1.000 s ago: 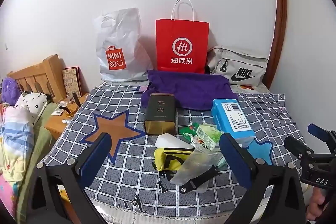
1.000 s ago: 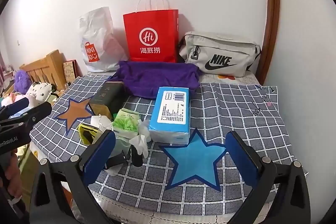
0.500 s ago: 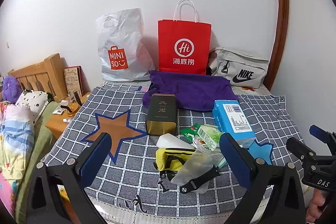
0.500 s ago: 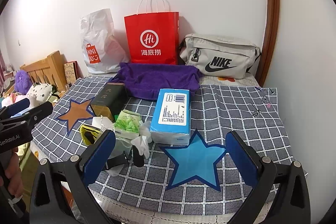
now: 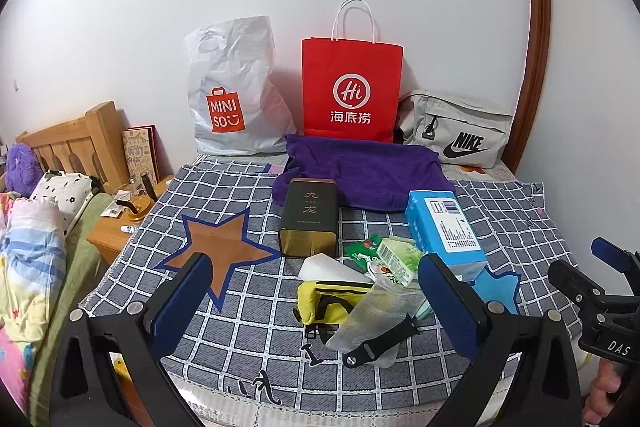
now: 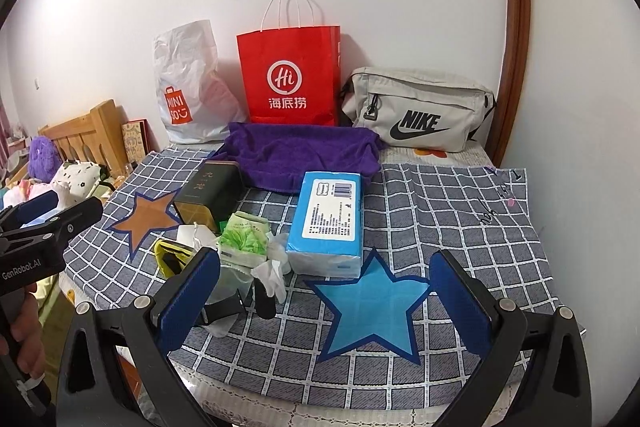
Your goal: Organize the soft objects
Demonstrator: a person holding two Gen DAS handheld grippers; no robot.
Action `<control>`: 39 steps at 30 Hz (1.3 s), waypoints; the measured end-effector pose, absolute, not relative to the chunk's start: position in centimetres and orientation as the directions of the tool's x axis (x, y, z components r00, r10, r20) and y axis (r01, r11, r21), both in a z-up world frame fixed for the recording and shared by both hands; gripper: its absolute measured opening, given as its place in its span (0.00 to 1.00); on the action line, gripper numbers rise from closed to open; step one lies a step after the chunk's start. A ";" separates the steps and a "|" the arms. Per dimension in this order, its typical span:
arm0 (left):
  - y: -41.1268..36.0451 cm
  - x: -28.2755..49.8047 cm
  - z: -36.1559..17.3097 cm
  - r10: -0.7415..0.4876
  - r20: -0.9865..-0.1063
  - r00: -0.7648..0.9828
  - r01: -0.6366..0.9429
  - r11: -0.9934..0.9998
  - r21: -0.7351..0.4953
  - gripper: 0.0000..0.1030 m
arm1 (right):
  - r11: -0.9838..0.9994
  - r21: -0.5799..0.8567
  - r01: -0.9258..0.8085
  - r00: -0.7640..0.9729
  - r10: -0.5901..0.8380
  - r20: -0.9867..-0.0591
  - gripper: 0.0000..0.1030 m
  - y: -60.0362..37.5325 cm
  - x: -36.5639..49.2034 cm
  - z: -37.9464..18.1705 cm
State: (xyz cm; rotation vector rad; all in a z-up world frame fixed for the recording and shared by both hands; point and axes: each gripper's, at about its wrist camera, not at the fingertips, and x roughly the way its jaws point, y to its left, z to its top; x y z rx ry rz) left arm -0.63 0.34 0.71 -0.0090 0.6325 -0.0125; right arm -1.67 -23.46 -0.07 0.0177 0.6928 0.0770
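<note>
A folded purple towel [image 5: 360,171] [image 6: 304,153] lies at the back of the checked cloth [image 5: 240,307] [image 6: 440,211]. In front of it sit a blue tissue pack [image 5: 442,227] [image 6: 328,219], a green tissue pack [image 5: 396,259] [image 6: 244,237], a dark tin [image 5: 310,221] [image 6: 210,193], a yellow pouch [image 5: 328,301] [image 6: 172,255] and a clear bag with a black strap [image 5: 372,327]. My left gripper [image 5: 316,311] is open near the front edge, nothing between its fingers. My right gripper [image 6: 324,305] is open over the blue star [image 6: 372,307].
Against the wall stand a white Miniso bag [image 5: 232,91], a red paper bag [image 5: 352,91] and a grey Nike bag [image 5: 456,129]. A brown star [image 5: 216,251] marks the cloth's left part. A wooden headboard [image 5: 72,143], bedding and a nightstand [image 5: 120,231] lie left.
Both grippers have drifted slightly; the scene sits a little lower and to the right in the views. Nothing on the cloth has moved.
</note>
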 end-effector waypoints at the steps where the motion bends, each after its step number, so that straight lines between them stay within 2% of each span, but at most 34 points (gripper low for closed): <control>1: 0.4 -0.6 0.7 -0.015 -0.592 0.806 0.009 1.000 -0.012 1.00 | 0.997 0.042 -0.065 0.767 0.077 -0.637 1.00 -23.5 -1.7 -0.1; 39: 1.0 -1.0 0.9 -0.011 -0.591 0.807 0.006 1.000 -0.012 1.00 | 0.996 0.042 -0.078 0.775 0.087 -0.626 1.00 -22.8 -2.1 0.3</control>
